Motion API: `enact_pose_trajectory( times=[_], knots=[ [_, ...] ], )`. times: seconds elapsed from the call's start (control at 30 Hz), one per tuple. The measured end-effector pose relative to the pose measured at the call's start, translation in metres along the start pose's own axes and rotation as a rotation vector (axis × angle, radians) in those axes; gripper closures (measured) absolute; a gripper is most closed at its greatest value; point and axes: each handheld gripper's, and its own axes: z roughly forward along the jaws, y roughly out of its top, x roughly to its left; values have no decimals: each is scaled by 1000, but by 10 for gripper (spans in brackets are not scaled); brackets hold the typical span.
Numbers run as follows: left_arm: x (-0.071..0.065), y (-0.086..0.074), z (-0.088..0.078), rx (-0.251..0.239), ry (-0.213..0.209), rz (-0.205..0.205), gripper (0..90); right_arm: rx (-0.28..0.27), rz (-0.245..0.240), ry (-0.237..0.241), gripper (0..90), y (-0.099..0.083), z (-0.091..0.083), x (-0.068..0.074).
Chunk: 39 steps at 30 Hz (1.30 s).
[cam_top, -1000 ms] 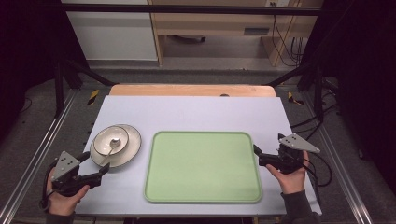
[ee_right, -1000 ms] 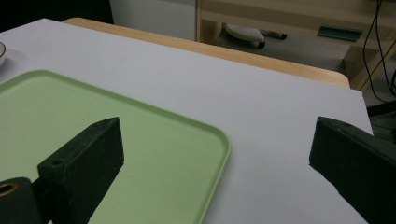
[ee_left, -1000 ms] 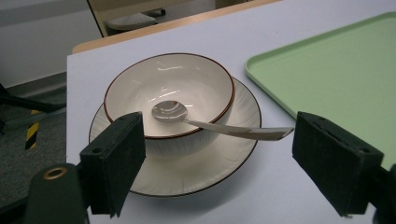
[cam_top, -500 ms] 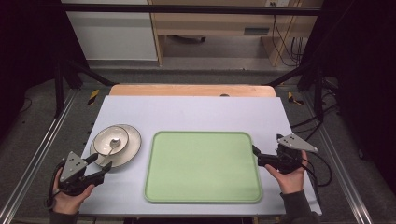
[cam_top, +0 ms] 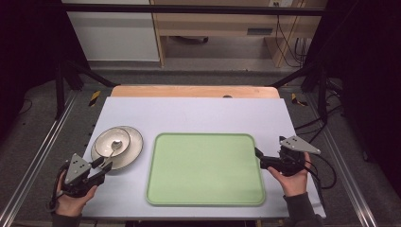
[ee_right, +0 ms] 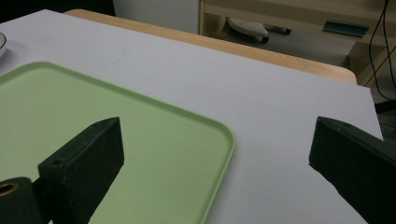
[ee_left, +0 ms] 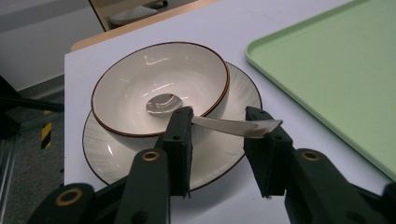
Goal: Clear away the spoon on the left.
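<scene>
Your left gripper (ee_left: 217, 126) is down at the near left corner of the table, right at the edge of the dishes, and its jaws have just been closing in on the white spoon's (ee_left: 233, 125) handle. In the left gripper view the handle runs across the gap between the two black jaws, with its tip lying over the top of the right-hand jaw. There's daylight between the pads and the handle, so you aren't clamped on it yet; the jaws are narrowed around it but loose.

The spoon itself sits with its scoop end in the bottom of the white bowl (ee_left: 140, 88), the one with the thin brown rim, and the handle leans out over the bowl's near edge toward you. That bowl is sitting on a white plate (ee_left: 233, 88), just left of the green tray (cam_top: 205, 169) and not touching it.

Your right gripper (cam_top: 257, 153) rests over by the tray's right edge, pointing in at it. Its jaws are spread wide with nothing between them, one over the tray's corner and the other over the bare white tabletop (ee_right: 280, 107).
</scene>
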Motion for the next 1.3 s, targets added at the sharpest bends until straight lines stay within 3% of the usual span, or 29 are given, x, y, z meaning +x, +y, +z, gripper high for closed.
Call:
enact_pose_trajectory(
  times=[0.77, 1.3],
  knots=[
    [2, 0, -4, -21, 33, -29, 787, 2, 1, -2, 35, 0, 0, 0],
    [3, 0, -6, -10, 59, -44, 859, 5, 0, -2, 34, 0, 0, 0]
  ],
)
